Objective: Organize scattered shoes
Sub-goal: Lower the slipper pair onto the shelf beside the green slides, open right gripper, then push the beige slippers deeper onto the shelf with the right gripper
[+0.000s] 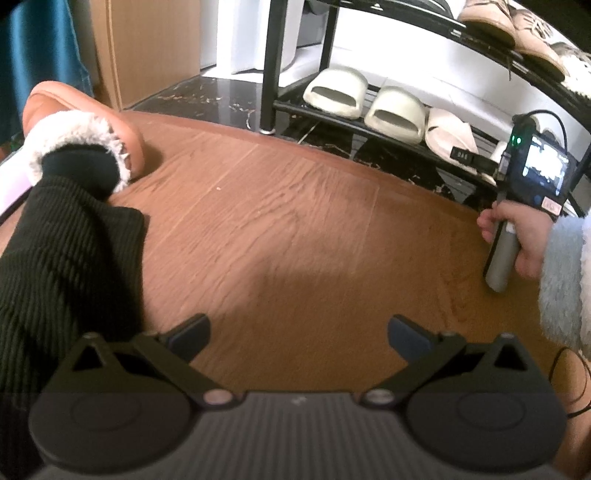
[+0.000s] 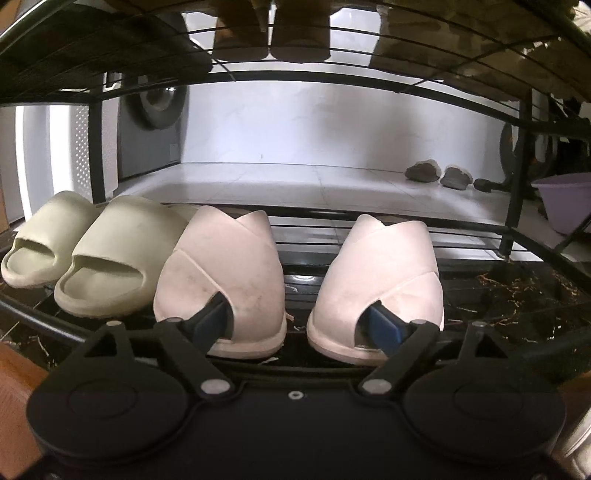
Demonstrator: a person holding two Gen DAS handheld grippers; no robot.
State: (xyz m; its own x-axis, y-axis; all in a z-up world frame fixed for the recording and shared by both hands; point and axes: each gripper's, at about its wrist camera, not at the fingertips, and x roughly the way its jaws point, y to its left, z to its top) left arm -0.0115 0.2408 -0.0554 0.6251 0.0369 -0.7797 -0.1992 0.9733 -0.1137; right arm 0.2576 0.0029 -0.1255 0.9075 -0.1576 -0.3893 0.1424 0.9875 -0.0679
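Observation:
My right gripper (image 2: 297,310) is open at the lower shelf (image 2: 388,217) of a black shoe rack. Its left finger reaches into the heel opening of one white slipper (image 2: 221,266) and its right finger into the other white slipper (image 2: 380,273). Both slippers stand on the shelf, a gap apart, toes pointing away. Left of them sits a pair of pale green slides (image 2: 122,258). My left gripper (image 1: 299,328) hangs open over the wooden floor (image 1: 295,221) with nothing between its fingers. In the left wrist view, a hand (image 1: 517,240) holds the right gripper's handle at the rack.
An orange fur-lined slipper (image 1: 122,125) is on a person's foot at the left, with a black ribbed trouser leg (image 1: 66,258) below it. Beige sneakers (image 1: 491,22) fill the upper shelf. Beyond the rack are grey fuzzy slippers (image 2: 421,171) and a purple basin (image 2: 565,199).

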